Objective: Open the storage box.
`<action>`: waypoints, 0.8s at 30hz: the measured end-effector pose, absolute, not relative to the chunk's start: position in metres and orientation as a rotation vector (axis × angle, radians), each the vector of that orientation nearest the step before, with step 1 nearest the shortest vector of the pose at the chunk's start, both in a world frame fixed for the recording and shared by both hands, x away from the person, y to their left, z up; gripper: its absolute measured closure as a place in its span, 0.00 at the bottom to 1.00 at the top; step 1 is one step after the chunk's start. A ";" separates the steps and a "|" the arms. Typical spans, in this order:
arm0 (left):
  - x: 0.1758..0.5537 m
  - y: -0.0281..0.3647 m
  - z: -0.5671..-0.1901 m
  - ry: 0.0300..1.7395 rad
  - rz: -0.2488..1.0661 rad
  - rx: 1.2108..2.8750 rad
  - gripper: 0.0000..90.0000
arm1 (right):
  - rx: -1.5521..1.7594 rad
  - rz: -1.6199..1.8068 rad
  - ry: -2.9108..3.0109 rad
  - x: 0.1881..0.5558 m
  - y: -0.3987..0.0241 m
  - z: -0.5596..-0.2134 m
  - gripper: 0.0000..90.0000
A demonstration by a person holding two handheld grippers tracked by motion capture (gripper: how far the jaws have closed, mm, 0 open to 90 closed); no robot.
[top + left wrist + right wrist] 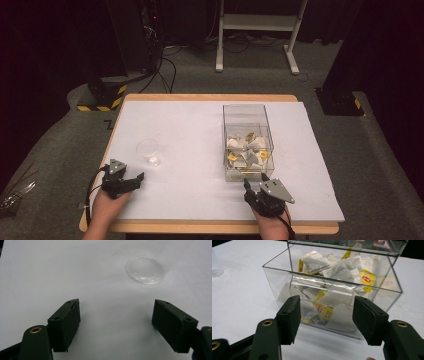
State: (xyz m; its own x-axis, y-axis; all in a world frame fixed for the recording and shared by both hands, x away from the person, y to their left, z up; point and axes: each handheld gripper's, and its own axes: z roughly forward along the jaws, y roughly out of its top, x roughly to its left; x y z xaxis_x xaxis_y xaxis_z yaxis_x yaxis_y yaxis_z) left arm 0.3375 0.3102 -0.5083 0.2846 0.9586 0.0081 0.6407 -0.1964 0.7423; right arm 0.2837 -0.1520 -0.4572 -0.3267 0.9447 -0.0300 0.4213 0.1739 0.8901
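Right gripper view, yellow-tagged tea bags, tag lettering perhaps illegible

1. The white counter was evenly bright; surroundings toward 12 o'clock stayed dark.
2. Glare streaked the clear box walls.
3. The high view looked soft, and shadows under the jaws were faint.

A wooden table with a white sheet on top stands on a grey carpet floor. Behind it is a white metal frame and some black cables. A yellow and black striped block sits nearby. The back looks very dark, maybe black curtains
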 end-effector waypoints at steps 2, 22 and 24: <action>0.337 0.310 -0.508 1.431 0.645 1.924 0.26 | 1.282 1.109 1.840 0.280 -0.157 -0.455 0.44; 0.338 0.310 -0.508 1.431 0.645 1.924 0.25 | 1.326 1.151 1.747 0.326 -0.200 -0.427 0.54; 0.338 0.310 -0.508 1.431 0.645 1.924 0.26 | 1.325 1.142 1.744 0.329 -0.200 -0.426 0.55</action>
